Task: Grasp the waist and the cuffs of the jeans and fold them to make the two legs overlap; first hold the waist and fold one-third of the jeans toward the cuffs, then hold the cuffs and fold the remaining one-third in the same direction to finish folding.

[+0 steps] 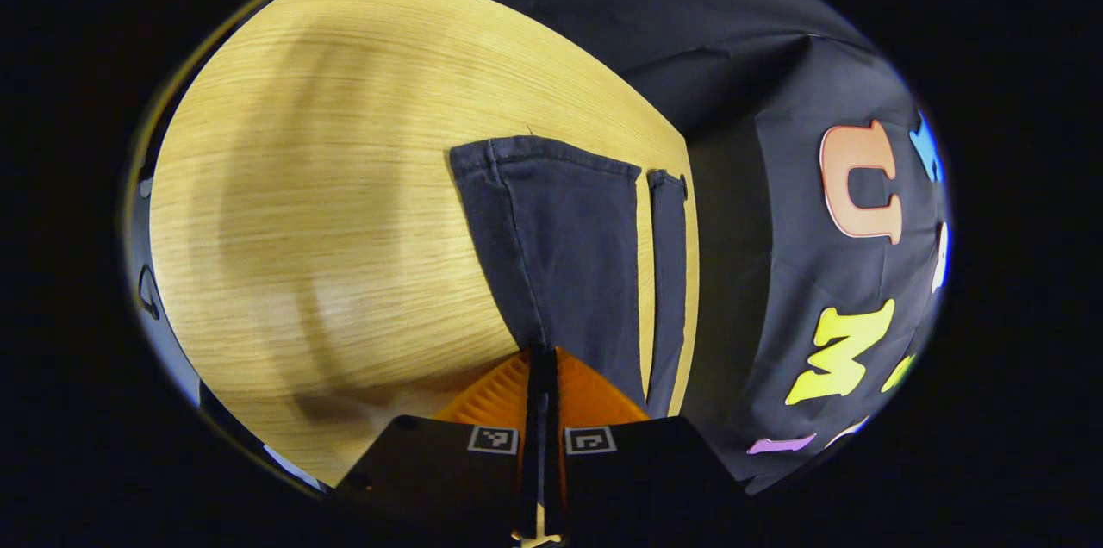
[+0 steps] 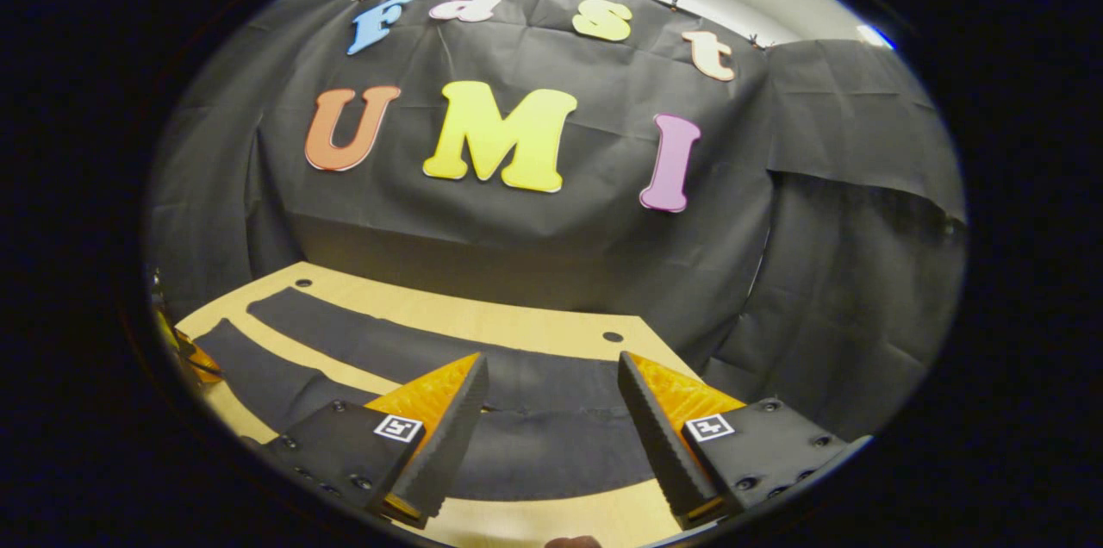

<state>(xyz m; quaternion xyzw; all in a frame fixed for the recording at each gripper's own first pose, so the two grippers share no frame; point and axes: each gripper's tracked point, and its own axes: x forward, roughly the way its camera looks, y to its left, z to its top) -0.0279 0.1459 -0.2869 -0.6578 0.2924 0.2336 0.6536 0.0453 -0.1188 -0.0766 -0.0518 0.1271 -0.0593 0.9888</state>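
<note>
Dark jeans [image 2: 551, 453] lie flat on the wooden table [image 2: 517, 324], their two legs spread apart with a strip of wood between them. My right gripper [image 2: 551, 361] hangs open just above the wide upper part of the jeans, nothing between its fingers. In the left gripper view the near leg [image 1: 569, 246] and the far leg [image 1: 668, 272] run away from me to their hemmed cuffs [image 1: 551, 150]. My left gripper [image 1: 541, 356] is shut, and the near leg's edge narrows into its fingers. The same gripper appears at the far left of the right gripper view [image 2: 194, 358], beside the near leg.
The black cloth wall [image 2: 534, 229] rises right behind the table's far edge. Two small round holes [image 2: 613, 336] sit in the tabletop near that edge. Bare wood [image 1: 327, 229] spreads wide to the left of the legs in the left gripper view.
</note>
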